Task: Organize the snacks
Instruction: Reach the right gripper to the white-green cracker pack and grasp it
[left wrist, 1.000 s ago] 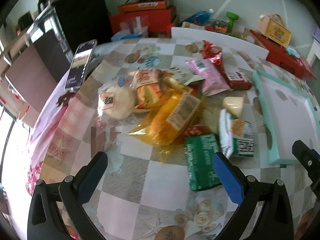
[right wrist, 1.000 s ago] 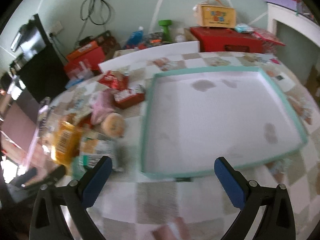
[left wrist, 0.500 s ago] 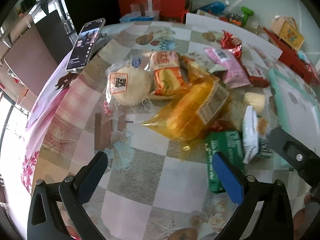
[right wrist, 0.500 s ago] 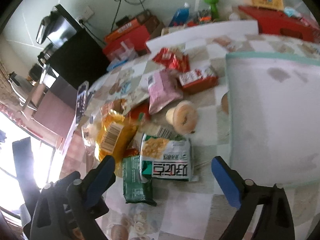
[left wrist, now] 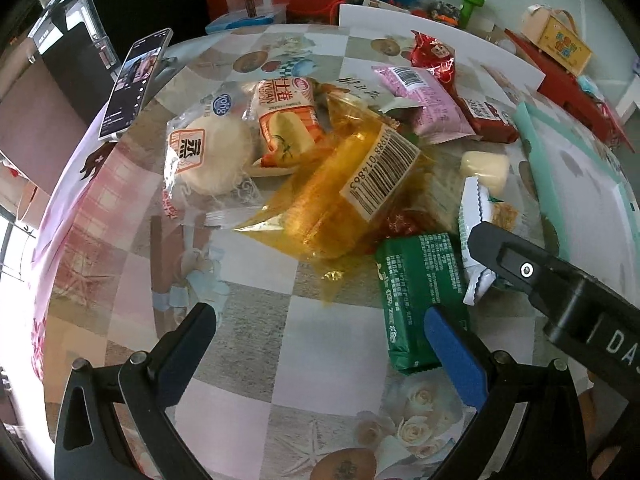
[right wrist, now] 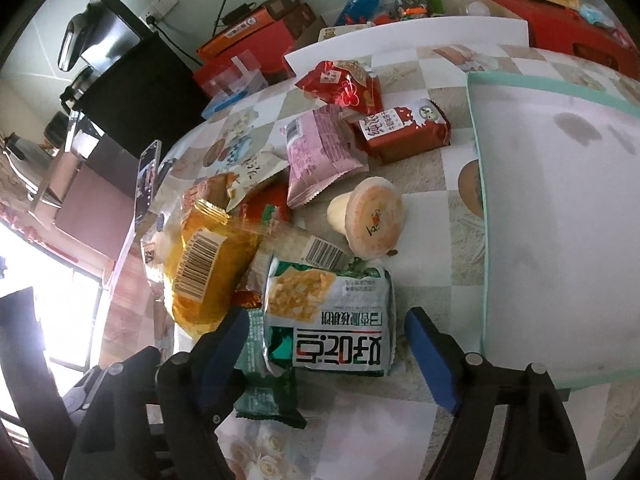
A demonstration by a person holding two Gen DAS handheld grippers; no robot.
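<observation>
A heap of snacks lies on the checked table. My right gripper (right wrist: 326, 356) is open, its fingers on either side of a white-and-green cracker pack (right wrist: 332, 320). A dark green pack (right wrist: 266, 384) lies beside it, under the left finger. A yellow bag (right wrist: 204, 264), a pudding cup (right wrist: 374, 224), a pink pack (right wrist: 320, 156) and red packs (right wrist: 402, 130) lie beyond. My left gripper (left wrist: 320, 346) is open and empty over bare table, near the green pack (left wrist: 420, 296) and the yellow bag (left wrist: 344, 200). A round bun (left wrist: 212, 156) lies at the left.
A teal-rimmed white tray (right wrist: 486, 200) lies right of the heap; it also shows in the left wrist view (left wrist: 540, 168). A phone (left wrist: 136, 84) leans at the table's far left edge. Boxes and clutter (right wrist: 256, 44) stand behind the table.
My right gripper has swung left from the tray to the snack heap and closed in on the white-and-green pack. My left gripper has moved forward toward the heap.
</observation>
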